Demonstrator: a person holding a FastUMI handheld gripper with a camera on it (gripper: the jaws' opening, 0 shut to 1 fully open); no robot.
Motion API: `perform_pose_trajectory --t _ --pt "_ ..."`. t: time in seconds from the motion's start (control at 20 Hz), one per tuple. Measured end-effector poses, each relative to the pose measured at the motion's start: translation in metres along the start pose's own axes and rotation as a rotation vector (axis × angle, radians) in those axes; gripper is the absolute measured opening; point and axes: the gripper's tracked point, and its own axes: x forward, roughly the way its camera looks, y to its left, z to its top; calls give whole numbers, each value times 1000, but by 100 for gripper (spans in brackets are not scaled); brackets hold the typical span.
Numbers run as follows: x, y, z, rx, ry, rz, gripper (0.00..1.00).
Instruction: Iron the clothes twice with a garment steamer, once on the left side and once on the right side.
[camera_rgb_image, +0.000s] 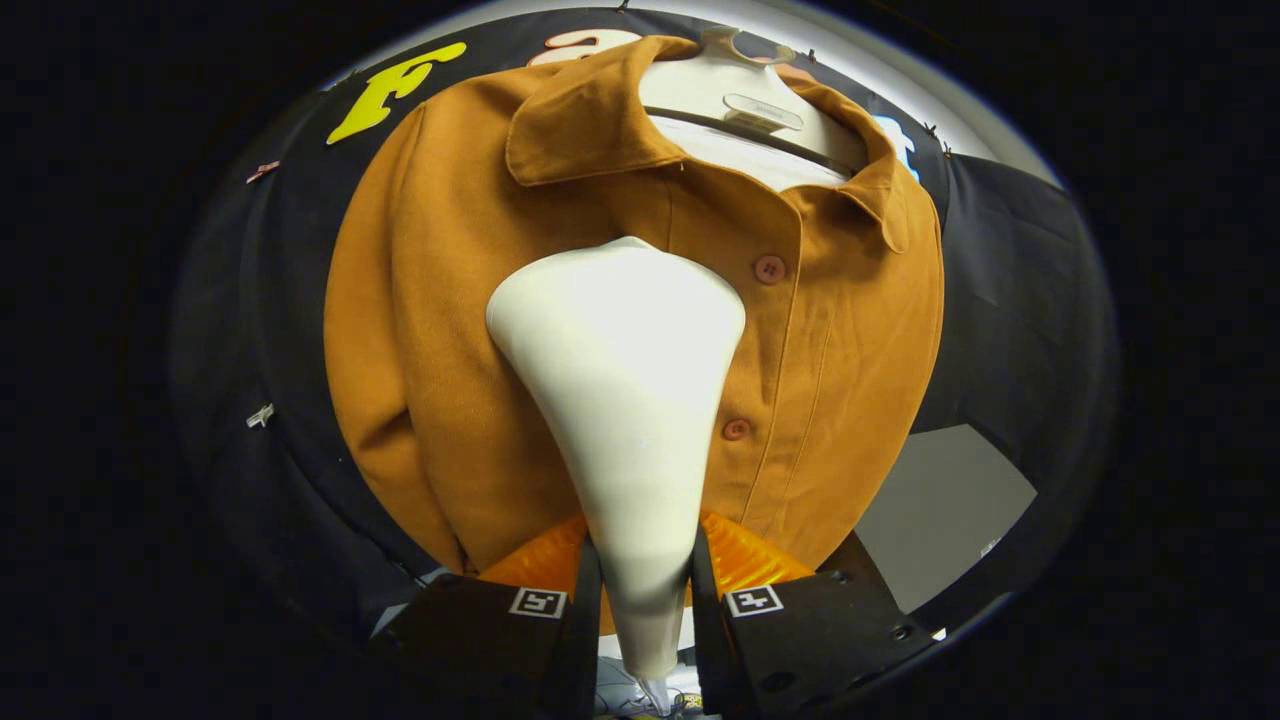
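Note:
A brown button-up shirt (450, 300) hangs on a white hanger form (745, 110) straight ahead, collar open, two buttons showing down its placket. My gripper (645, 585) is shut on the neck of a white garment steamer (625, 380), both fingers pressing its narrow handle. The steamer's wide head points up and rests against the shirt's chest, just to the left of the button placket. The head hides the middle of the shirt front.
Black booth cloth (1010, 270) hangs behind and around the shirt. A pale grey panel (940, 510) shows below right of the shirt's hem. An orange ridged part (745, 565) sits just behind the fingers.

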Motion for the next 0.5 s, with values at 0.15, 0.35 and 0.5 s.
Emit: perform_pose_trajectory --t 0.15,0.35,0.5 --pt "5 -1 -10 -2 22 -7 43" --pt "10 1 -28 -1 62 -12 43" --pt "14 3 -45 -4 92 -10 43"
